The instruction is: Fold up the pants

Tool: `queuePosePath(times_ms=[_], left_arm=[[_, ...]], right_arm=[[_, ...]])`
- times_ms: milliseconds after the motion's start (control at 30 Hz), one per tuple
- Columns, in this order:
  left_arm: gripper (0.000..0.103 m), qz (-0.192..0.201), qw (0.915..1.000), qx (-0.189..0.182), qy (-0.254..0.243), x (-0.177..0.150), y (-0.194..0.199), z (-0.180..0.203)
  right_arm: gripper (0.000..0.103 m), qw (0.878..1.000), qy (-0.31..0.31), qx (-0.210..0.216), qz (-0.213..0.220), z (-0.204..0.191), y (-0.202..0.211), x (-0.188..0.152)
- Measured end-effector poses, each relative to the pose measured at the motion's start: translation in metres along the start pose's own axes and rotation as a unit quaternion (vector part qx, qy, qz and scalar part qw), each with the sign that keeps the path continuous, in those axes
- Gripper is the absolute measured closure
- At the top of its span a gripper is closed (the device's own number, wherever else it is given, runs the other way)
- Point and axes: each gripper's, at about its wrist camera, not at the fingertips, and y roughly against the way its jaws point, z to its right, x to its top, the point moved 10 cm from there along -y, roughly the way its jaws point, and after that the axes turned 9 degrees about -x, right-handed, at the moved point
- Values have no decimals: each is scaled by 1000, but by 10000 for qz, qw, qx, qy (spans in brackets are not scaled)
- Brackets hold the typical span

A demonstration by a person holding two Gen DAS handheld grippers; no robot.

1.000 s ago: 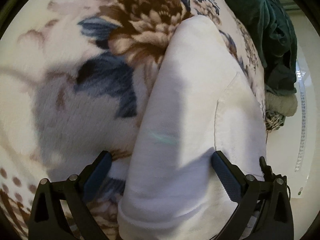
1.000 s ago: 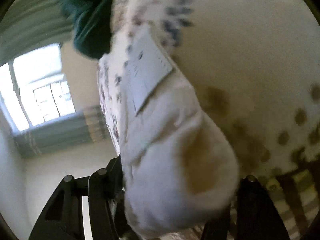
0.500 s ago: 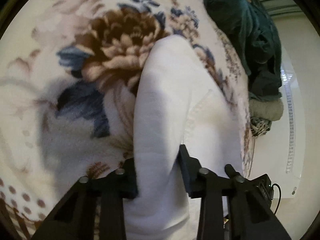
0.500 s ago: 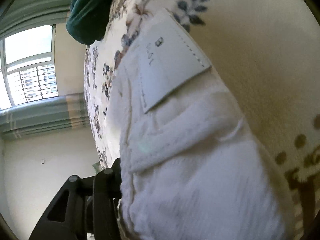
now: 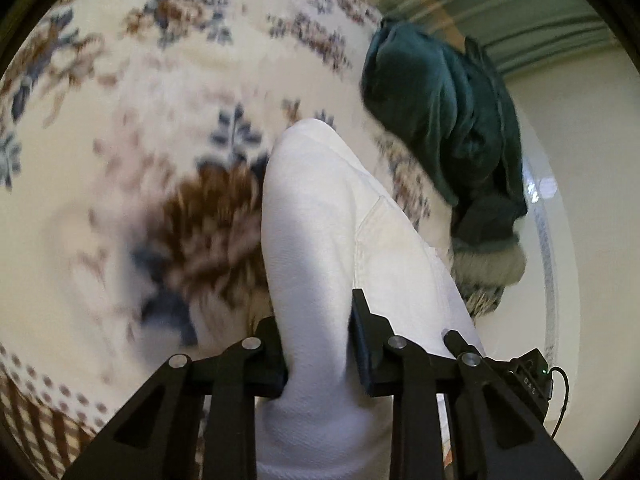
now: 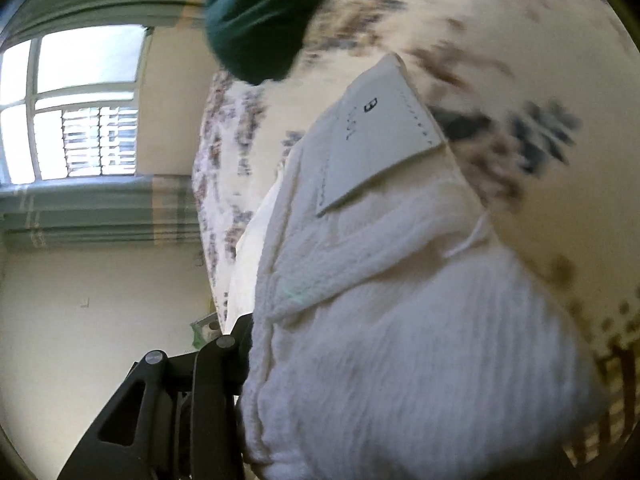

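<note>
Closing on a fold of white pants (image 5: 320, 240), the left gripper (image 5: 318, 356) has cloth bunched between its two black pads, which press the fabric from either side. From that pinch the pants run forward and away from the fingers as a long rounded ridge, with a seamed pocket edge just right of the grip. Under and to the left of the gripper lies a floral blanket (image 5: 140, 160), cream with brown and blue blooms. Farther ahead and to the right, a heap of dark green clothes (image 5: 444, 128) sits on the blanket's far edge.

At the right gripper (image 6: 320, 380), jaws also closing, only the left finger (image 6: 216, 364) shows; a thick bundle of the pants fills the space beside it and hides the other finger, the cloth pressed against the visible one. Ahead of this grip, a pale rectangular label (image 6: 376, 148) is stitched to the waistband. Beyond it lies the blanket, then the green heap at the top. Far left of the gripper, a window (image 6: 76, 104) and striped curtains (image 6: 100, 208) stand against a cream wall.
</note>
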Motion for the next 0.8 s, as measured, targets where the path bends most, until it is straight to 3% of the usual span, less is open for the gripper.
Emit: queuePosePath(times_ms=[133,267,400,533,667,800], left_arm=[[80,224,9996,-66,-142,79,15,-5],[80,403,9988,-14,-264,165,22,-31],[80,507,9983,48,-287,258,17,-81],[80,568,9974,176,-411,329,3,-135],[80,546,9978,274,-271,367,-15,-192],[79,319,9986,388,-137,368,-33,-233]], right_arm=[[59,9997,157,186,84,-72,-39,27],[59,9990,245,362,115,-139,-111,47],[59,9983,346,438,140,-197,-196,67],[59,9976,445,513,140,-237,-285,83],[59,9976,577,381,7,-250,-369,90],[57,9976,689,67,-66,-239,-408,87]])
